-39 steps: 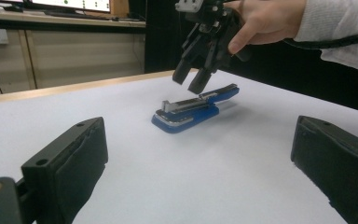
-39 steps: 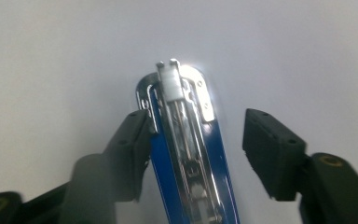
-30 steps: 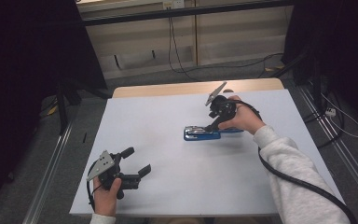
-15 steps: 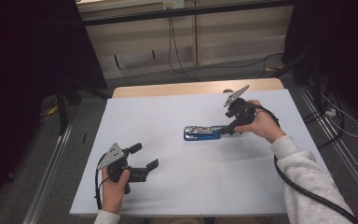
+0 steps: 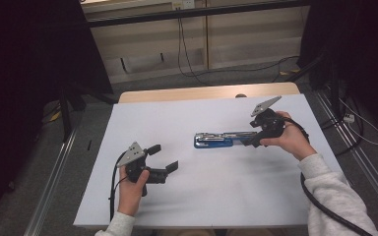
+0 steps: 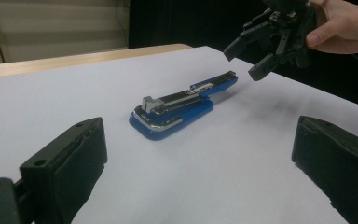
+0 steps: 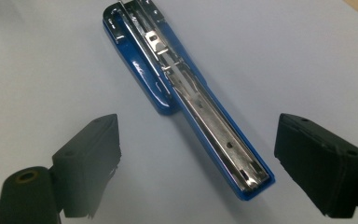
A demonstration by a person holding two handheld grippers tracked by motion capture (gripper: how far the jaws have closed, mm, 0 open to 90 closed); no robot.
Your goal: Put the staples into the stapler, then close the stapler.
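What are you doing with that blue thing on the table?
A person holds a tool in each hand over a white table. A blue stapler, swung open with its metal track showing, lies flat in the middle. The right tool hangs open just above the stapler's near end, jaws on either side, not gripping it. The left tool waits open, off to the side, pointing toward the stapler.

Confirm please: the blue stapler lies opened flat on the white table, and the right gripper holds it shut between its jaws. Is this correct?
Not quite. The right gripper is open, its jaws spread on either side of the stapler's end without clamping it, as the right gripper view shows. The stapler does lie opened flat on the white table.
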